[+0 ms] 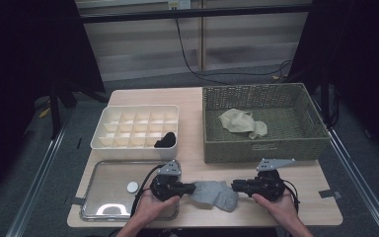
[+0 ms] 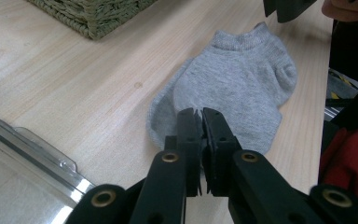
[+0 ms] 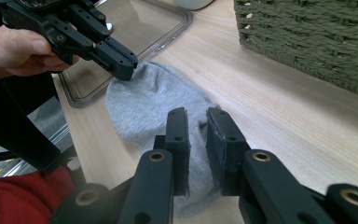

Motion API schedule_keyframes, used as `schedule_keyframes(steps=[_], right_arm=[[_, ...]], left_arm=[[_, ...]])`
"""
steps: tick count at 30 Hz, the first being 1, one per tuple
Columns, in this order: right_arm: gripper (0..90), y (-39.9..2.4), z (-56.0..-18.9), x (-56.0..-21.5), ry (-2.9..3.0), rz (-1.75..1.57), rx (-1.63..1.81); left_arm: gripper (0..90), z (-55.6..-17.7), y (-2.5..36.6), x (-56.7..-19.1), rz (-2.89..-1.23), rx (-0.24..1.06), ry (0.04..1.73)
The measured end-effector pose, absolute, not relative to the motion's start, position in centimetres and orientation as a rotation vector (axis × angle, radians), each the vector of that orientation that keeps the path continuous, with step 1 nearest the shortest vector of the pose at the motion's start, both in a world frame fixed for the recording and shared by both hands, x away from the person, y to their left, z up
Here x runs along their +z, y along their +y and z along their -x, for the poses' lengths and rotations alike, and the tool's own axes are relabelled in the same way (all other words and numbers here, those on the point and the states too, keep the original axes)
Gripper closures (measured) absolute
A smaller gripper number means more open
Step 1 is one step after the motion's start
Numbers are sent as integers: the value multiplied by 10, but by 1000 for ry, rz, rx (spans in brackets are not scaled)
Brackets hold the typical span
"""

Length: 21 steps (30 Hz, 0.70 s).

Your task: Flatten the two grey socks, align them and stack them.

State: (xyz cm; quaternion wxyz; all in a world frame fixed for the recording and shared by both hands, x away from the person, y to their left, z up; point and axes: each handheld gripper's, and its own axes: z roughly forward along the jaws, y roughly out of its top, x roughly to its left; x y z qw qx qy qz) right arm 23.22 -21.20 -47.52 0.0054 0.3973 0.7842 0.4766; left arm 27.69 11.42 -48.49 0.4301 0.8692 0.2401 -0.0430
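Left hand-held gripper (image 2: 198, 114): pinching the toe edge of the grey sock (image 2: 242, 84); a thin bite that might slip.
Right hand-held gripper (image 3: 199, 116): slightly parted over the cuff end, not clamped.
Sock: flat on the table (image 1: 197, 163), between both.
Risk: uneven pull bunches it.

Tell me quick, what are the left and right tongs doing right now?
Left tongs: closed, pinching the toe edge of the grey sock.
Right tongs: jaws slightly apart over the sock's other end; whether they grip it cannot be told.

Lab/test rig: black curtains (image 1: 24, 59), metal frame rails (image 1: 192, 12), cables (image 1: 197, 69) behind the table (image 1: 187, 98).
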Motion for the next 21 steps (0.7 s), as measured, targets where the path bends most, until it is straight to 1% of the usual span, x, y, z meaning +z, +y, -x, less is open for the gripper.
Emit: schedule_keyframes(steps=[4,6,8,12,21], right_arm=[[801,-210,-229,-473,2451,-1242,1515],[839,-206,-225,-474,2483,-1224,1524],[845,-202,-224,-478,2519,-1214,1508],[849,-195,-228,-488,2584,-1204,1431],[854,-194,-243,-500,2602,-1243,1300]], left_arm=[[864,-277,115,-485,-2174,-102,600],[864,-278,115,-485,-2179,-103,605],[864,-278,114,-486,-2178,-103,608],[863,-278,114,-486,-2176,-105,607],[863,-277,114,-488,-2207,-122,584]])
